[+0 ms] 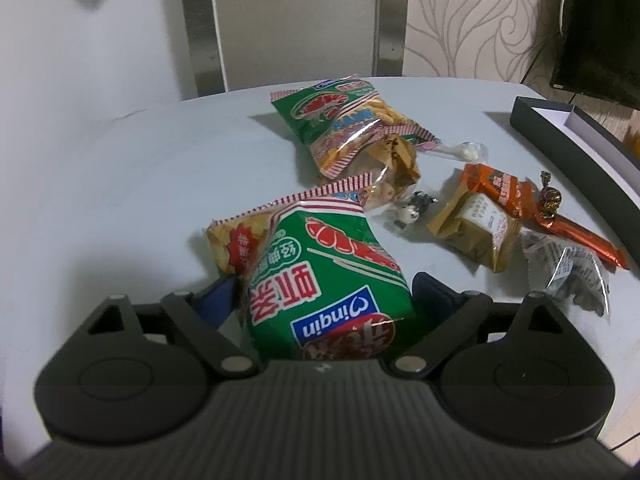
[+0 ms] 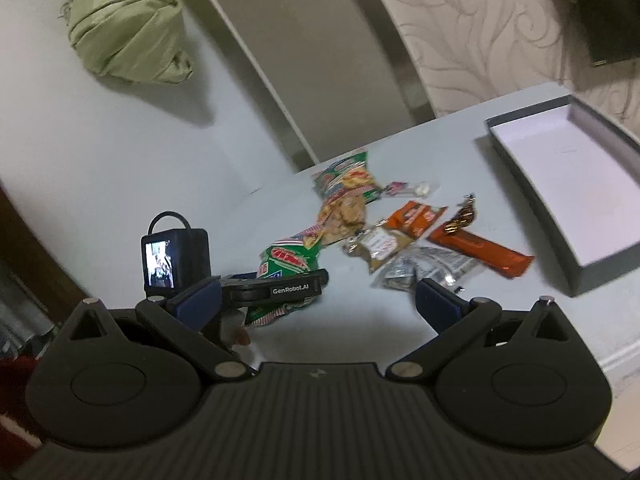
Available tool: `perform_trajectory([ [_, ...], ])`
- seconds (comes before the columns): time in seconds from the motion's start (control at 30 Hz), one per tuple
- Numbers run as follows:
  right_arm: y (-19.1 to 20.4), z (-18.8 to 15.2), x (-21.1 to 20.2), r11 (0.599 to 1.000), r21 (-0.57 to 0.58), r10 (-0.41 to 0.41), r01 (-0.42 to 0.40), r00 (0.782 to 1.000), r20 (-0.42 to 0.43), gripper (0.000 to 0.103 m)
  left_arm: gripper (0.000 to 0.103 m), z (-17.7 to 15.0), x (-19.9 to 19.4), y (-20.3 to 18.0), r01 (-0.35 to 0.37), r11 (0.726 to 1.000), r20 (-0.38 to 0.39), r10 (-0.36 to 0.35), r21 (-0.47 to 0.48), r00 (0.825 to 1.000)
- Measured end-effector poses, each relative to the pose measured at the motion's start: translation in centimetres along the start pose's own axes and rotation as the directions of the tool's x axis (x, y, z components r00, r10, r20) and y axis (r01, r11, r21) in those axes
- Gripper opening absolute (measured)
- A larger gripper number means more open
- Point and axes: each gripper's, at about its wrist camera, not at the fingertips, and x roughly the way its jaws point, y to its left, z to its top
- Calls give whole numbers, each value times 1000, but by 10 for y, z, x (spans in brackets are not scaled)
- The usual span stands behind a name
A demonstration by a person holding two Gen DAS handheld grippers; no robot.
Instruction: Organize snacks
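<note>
My left gripper (image 1: 320, 292) is shut on a green shrimp-chip bag (image 1: 320, 280), which fills the gap between its blue fingers (image 1: 216, 300). The right wrist view shows that bag (image 2: 288, 264) held just above the table by the left gripper (image 2: 276, 290). My right gripper (image 2: 318, 300) is open and empty, above the table's near side. A second green chip bag (image 1: 344, 120) lies further back. An orange bar (image 2: 480, 252), a tan packet (image 2: 376, 246), a clear grey packet (image 2: 420, 268) and a wrapped candy (image 2: 464, 216) lie to the right.
An open dark box (image 2: 532, 192) with a white inside stands at the table's right side; its rim shows in the left wrist view (image 1: 568, 136). A green knotted cloth (image 2: 128, 28) hangs on the wall at the back left. A small figurine (image 1: 412, 208) lies among the snacks.
</note>
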Motion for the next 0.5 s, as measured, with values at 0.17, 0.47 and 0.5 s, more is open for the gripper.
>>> perform_trajectory([
  [0.17, -6, 3, 28, 993, -109, -52, 48, 998, -34, 103, 94, -3, -4, 6, 0, 1000, -7, 0, 0, 1000],
  [0.47, -19, 5, 83, 925, -354, -179, 140, 981, -79, 103, 95, -5, -5, 9, 7, 1000, -6, -7, -14, 1000],
  [0.5, -20, 6, 86, 920, -364, -184, 143, 980, -81, 103, 95, -5, -5, 8, 4, 1000, -7, -4, -14, 1000],
])
